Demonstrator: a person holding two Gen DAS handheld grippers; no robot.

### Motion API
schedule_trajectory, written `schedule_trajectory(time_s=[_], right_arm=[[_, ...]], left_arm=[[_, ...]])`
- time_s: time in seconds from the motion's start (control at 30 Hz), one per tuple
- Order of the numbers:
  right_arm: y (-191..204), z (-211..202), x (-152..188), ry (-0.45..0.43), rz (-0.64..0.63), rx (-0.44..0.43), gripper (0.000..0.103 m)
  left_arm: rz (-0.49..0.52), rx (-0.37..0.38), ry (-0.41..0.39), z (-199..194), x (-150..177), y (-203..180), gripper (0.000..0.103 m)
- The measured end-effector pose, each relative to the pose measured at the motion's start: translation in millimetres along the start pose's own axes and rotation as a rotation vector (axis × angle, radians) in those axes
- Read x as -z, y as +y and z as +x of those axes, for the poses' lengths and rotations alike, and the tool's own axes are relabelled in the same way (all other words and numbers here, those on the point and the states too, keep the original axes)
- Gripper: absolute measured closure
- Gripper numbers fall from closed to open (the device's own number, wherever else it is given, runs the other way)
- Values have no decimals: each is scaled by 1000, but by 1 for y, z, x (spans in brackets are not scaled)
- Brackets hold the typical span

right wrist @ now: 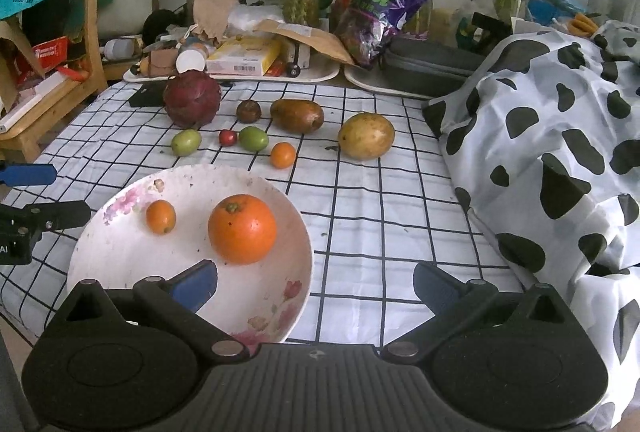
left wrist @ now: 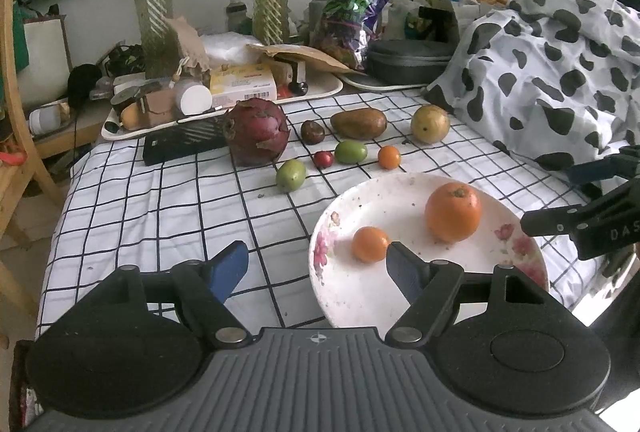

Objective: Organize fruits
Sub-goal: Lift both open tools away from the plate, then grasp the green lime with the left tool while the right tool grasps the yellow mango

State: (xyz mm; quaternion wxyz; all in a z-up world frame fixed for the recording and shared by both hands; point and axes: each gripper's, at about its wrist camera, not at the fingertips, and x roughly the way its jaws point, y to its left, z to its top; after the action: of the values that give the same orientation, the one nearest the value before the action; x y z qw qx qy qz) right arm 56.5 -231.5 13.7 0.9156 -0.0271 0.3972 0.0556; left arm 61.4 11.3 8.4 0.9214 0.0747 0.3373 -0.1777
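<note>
On checked cloth, biggest first:

1. Plate (right wrist: 120, 252), floral rim, near edge: holds big orange (right wrist: 242, 228) w/ small orange (right wrist: 161, 217) beside it, apart.
2. Dragon fruit (right wrist: 192, 103), far left of the loose group.
3. Brown mango (right wrist: 297, 115) and yellow mango (right wrist: 366, 135), back row.
4. Small loose fruit: 2 green (right wrist: 186, 142), 1 dark (right wrist: 248, 111), 1 red (right wrist: 228, 137), 1 orange (right wrist: 283, 154).
5. Left gripper (left wrist: 316, 268): jaws wide, empty, right finger over plate rim.
6. Right gripper (right wrist: 316, 282): jaws wide, empty, left finger over plate.
</note>
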Motion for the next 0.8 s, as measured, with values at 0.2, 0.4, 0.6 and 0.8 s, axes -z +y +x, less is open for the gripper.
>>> schedule_trajectory(time_s=[0.2, 0.4, 0.6, 0.8], right_arm=[[-2, 0, -3, -17, 4, 0, 0], [-4, 4, -8, -26, 6, 6, 0], [-9, 14, -16, -22, 22, 25, 0], [-17, 23, -23, -19, 55, 34, 0]], left_arm=[[-3, 14, -2, 5, -3, 1, 28], [-6, 32, -6, 11, -7, 3, 28], [-18, 32, -10, 23, -12, 11, 28], [-17, 20, -28, 34, -19, 19, 28]])
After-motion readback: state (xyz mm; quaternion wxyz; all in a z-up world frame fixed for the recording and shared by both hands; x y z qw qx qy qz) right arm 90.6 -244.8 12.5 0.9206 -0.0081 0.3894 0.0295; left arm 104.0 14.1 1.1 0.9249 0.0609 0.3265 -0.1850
